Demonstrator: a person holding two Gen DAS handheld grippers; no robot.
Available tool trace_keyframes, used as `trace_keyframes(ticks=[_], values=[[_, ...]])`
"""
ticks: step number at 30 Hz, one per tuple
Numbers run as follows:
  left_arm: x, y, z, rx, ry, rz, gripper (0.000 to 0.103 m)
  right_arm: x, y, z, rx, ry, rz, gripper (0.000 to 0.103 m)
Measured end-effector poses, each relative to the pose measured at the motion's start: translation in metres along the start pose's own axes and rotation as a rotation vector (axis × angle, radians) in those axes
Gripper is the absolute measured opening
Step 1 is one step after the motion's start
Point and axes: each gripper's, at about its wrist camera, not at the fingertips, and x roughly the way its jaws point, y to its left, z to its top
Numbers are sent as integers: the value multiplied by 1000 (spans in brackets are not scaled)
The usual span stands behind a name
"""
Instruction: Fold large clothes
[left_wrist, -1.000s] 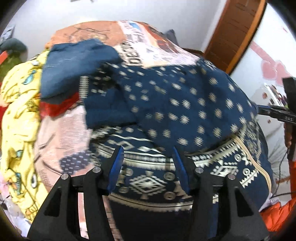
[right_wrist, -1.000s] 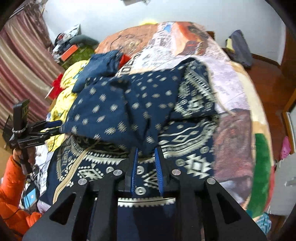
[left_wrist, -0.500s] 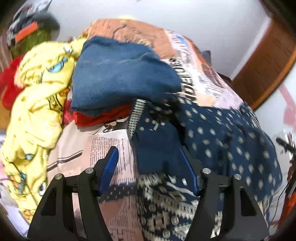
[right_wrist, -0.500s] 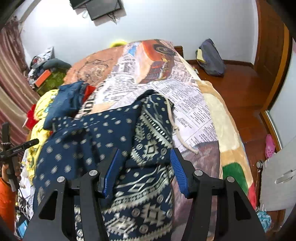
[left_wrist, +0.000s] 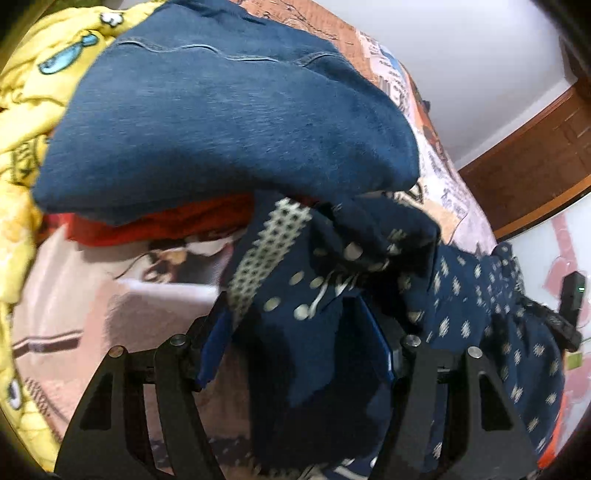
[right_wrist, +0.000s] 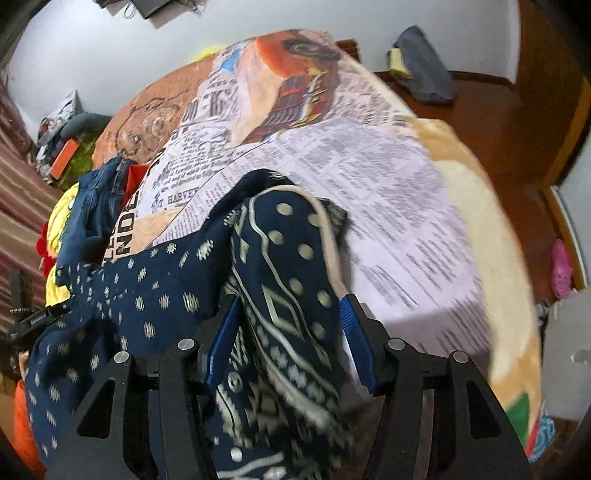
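A navy garment with cream dots and diamond bands (left_wrist: 480, 295) (right_wrist: 147, 295) lies on the bed, folded over itself. In the left wrist view its bunched far corner, with a cream checked band, sits between the blue pads of my left gripper (left_wrist: 291, 306). The jaws stand wide and do not pinch it. In the right wrist view the garment's other far corner, with a cream edge, rises between the pads of my right gripper (right_wrist: 290, 299), which is also open. The left gripper (right_wrist: 33, 317) shows at the left edge of that view.
A folded blue denim piece (left_wrist: 221, 110) lies on a red garment (left_wrist: 166, 221) just beyond the left corner, with yellow cartoon fabric (left_wrist: 22, 92) to its left. The newspaper-print blanket (right_wrist: 369, 184) covers the bed. A grey bag (right_wrist: 424, 70) and a pink slipper (right_wrist: 561, 266) lie on the wooden floor.
Both grippers moved away from the near hem, forward and down onto the garment's far corners. The right jaws went from nearly shut to wide; the left widened a little.
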Motion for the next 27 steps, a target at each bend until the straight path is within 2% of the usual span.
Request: trace_keyframes(ticks=[5,6,8,9,10,11,12,14,19,27], values=[[11,-10,5,20,-5,16,65,19,1,9,-4,14,-9,55],[9,-13,5,24,-18,25,62,20,3,10,-12,8,-16,55],[6,-19,4,38,-43,45,50,21,5,12,-21,-7,-29,50],[2,-24,3,53,-60,61,40,21,7,11,-27,-16,-27,47],[-2,-29,1,73,-71,71,25,22,8,11,-34,-15,-19,37],[-5,-31,0,84,-76,75,19,22,10,10,-41,-14,-10,29],[-9,-36,-2,101,-85,90,9,22,12,10,-42,-20,0,25],[-19,-44,-5,131,-101,109,7,16,17,9,-58,-44,4,19],[-62,-79,-11,217,-207,126,6,-17,32,10,-95,-138,27,17],[-133,-117,0,300,-381,82,5,-73,69,22,-182,-289,58,16]])
